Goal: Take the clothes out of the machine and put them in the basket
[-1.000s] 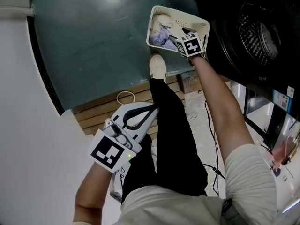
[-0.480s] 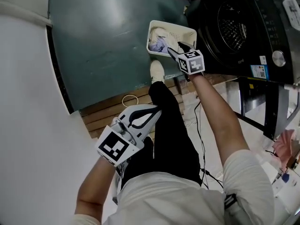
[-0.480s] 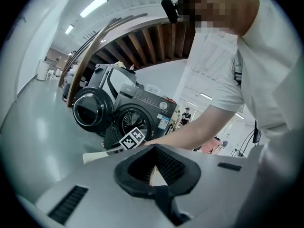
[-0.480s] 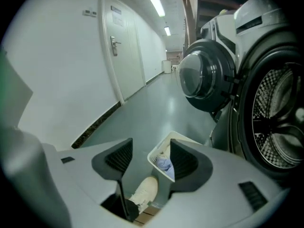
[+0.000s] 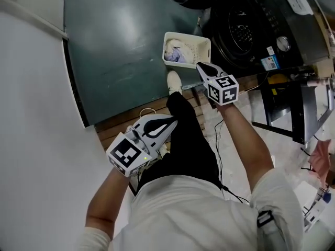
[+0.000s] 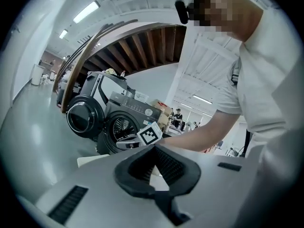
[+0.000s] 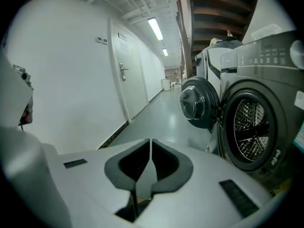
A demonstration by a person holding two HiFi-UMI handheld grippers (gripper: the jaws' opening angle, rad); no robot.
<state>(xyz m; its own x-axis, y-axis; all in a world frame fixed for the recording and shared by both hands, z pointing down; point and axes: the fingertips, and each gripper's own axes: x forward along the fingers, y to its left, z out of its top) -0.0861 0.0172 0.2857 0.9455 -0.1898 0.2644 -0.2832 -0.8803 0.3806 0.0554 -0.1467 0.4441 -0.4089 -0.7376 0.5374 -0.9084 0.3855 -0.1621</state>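
Two pieces of clothes [image 5: 177,52] at least, one white and one pale lilac, lie in the white basket [image 5: 200,44] on the green floor [image 5: 115,51], just beside the open washing machine [image 5: 251,14]. In its drum [image 7: 250,126] we see only bare metal, so we judge the task nearly done, though the lower part is hidden. The right gripper [image 5: 199,65] has just been closing its jaws; they stand together with nothing between them. The jaws of the left gripper [image 5: 175,121] meet at the tips, also empty. We expect such clothes to be light, soft and limp. It is better to pinch a thick fold, because a thin edge may slip out.
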